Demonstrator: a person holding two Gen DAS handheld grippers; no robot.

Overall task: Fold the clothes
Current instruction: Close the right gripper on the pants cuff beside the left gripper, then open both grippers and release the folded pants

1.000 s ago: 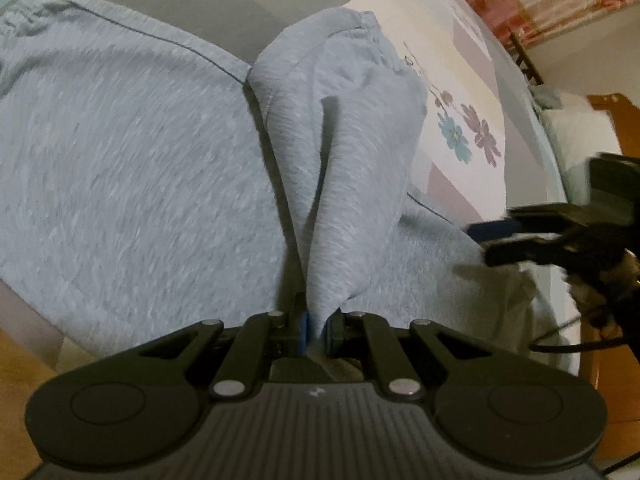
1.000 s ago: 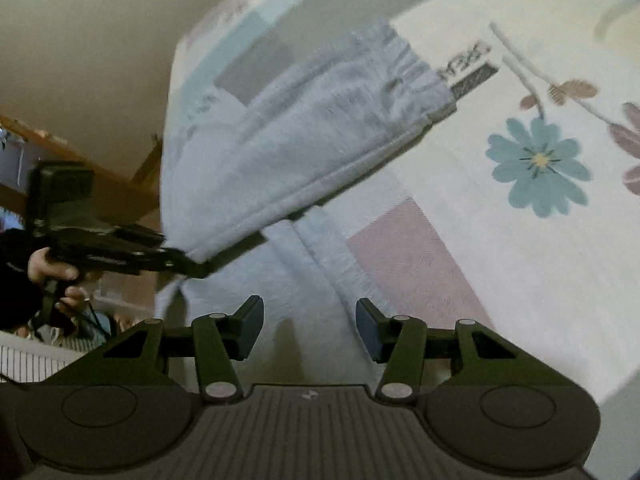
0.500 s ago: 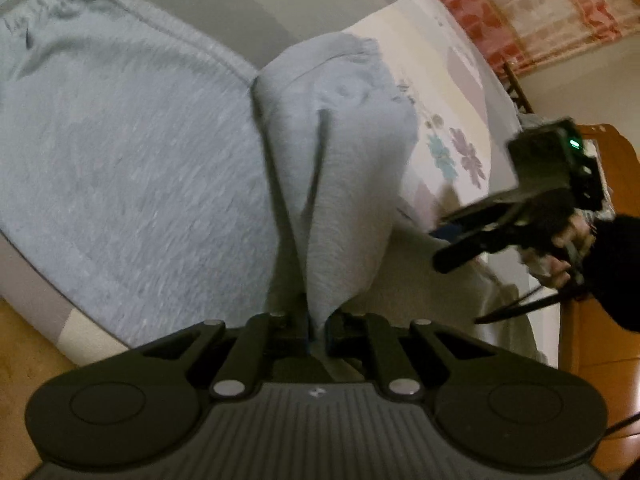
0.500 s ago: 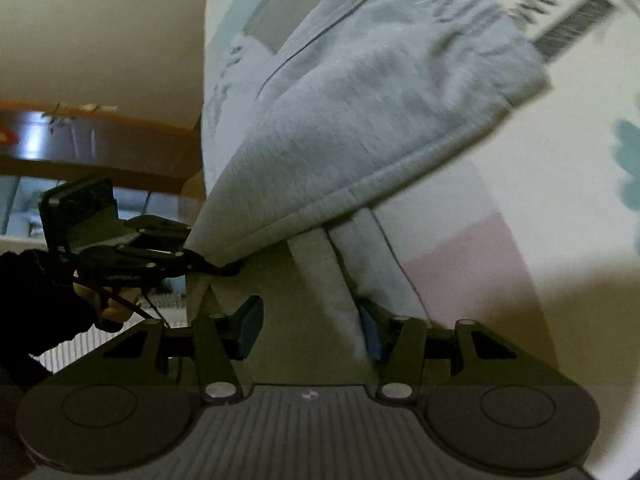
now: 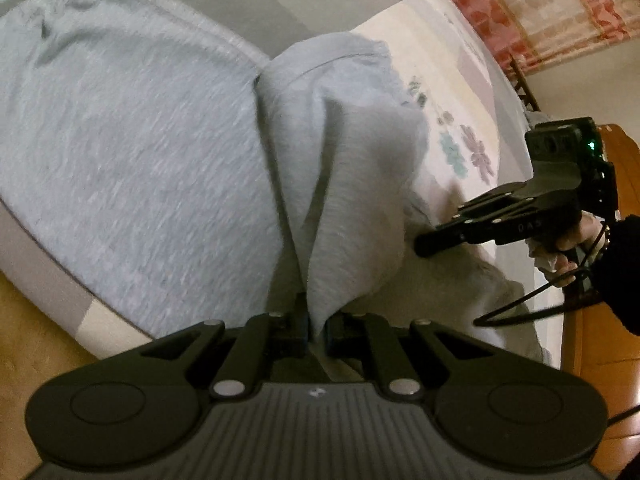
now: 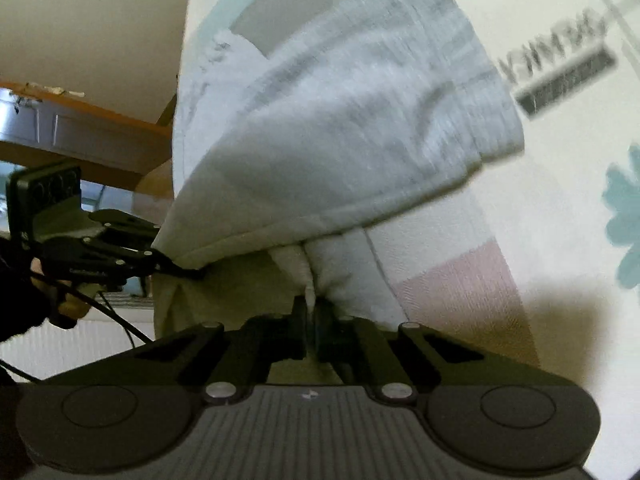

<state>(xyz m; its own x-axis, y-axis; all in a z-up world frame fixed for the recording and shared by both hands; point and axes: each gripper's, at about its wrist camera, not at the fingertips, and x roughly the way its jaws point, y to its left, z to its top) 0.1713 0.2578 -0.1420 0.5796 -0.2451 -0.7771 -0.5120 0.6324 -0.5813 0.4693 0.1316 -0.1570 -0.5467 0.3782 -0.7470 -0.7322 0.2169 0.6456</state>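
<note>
A pair of light grey fleece sweatpants (image 5: 140,152) lies spread on a bed covered by a cream bedsheet printed with teal and purple flowers (image 5: 448,80). The left gripper (image 5: 316,326), black with two fingers, is clenched on one leg of the sweatpants near its end, lifting that leg off the bed so it hangs in a soft fold above the rest of the garment. The right gripper (image 6: 310,322) is clamped on the edge of the other leg, with a pinch of grey cloth bunched between its jaws, low against the bedsheet. Seen from the left wrist, the right gripper reaches in from the right side of the sweatpants, held by a hand (image 5: 568,240) in a dark sleeve (image 5: 616,264). A red and cream patterned curtain (image 5: 540,4) hangs beyond the bed.
</note>
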